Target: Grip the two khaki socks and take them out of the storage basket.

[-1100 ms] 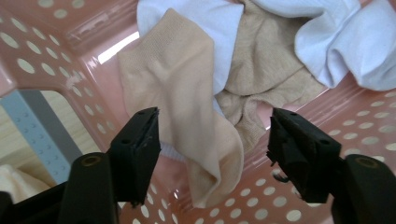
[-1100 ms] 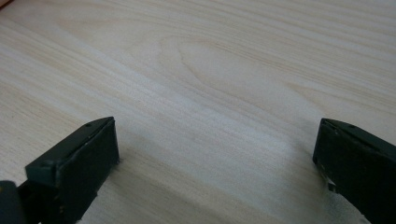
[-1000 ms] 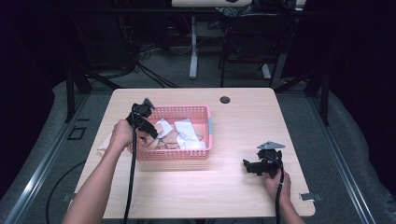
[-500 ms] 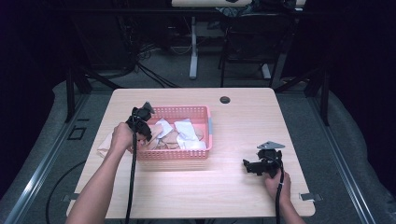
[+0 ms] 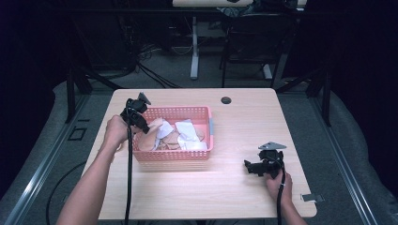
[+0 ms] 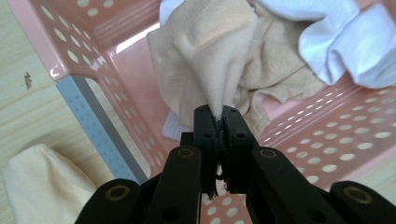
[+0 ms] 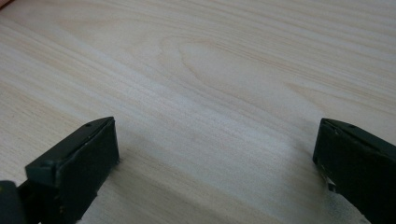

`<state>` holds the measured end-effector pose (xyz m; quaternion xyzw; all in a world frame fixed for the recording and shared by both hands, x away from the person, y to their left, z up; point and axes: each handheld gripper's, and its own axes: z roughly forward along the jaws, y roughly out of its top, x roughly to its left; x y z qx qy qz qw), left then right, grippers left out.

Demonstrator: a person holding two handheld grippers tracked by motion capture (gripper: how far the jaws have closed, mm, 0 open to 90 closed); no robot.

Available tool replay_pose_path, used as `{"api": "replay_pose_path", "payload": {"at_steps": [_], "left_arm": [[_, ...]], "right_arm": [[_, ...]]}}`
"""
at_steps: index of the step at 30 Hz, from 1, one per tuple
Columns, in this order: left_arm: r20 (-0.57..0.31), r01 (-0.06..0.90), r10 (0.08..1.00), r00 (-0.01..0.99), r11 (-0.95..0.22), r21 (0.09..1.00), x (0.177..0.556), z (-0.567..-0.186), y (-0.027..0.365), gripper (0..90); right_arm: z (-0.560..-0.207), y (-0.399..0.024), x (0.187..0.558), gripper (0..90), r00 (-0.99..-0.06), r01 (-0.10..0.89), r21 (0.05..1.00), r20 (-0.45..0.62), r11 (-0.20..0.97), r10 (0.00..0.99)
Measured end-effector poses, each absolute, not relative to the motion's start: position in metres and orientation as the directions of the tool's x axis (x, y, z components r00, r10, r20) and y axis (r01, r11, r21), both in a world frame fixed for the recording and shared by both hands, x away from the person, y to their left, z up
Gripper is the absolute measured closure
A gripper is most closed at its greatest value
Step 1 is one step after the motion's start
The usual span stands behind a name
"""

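Little has shifted: the left tool (image 5: pixel 139 114) has drifted slightly along the basket's (image 5: pixel 171 155) left rim and still clenches a beige cloth (image 6: pixel 205 70), its jaws pinched tight on a fold lifted just above the basket floor. That suggests the cloth is being pulled out rather than dropped in. The pink basket sits toward the desk's (image 5: pixel 234 197) left half and holds a jumble of beige and white cloths (image 6: pixel 345 42). Another beige piece (image 6: pixel 42 182) lies on the desk just outside the basket's left wall. The right tool (image 5: pixel 259 166) rests near the desk's right front corner, jaws spread wide over bare wood, gripping nothing.
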<state>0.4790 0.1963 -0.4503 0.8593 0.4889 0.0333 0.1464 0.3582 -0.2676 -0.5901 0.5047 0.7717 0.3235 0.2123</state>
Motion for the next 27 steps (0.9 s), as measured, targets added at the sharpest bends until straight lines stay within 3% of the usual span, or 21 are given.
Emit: {"api": "replay_pose_path", "payload": {"at_steps": [17, 27], "left_arm": [[-0.043, 0.796, 0.846, 0.532, -0.482, 0.365, 0.475, -0.380, 0.196, 85.8], [-0.007, 0.792, 0.864, 0.504, -0.459, 0.401, 0.464, -0.343, 0.225, 85.8]], "right_arm": [[-0.590, -0.268, 0.358, 0.0, -0.407, 0.643, 0.707, -0.013, 0.296, 0.913], [-0.590, -0.268, 0.358, 0.0, -0.405, 0.642, 0.709, -0.009, 0.291, 0.914]]}}
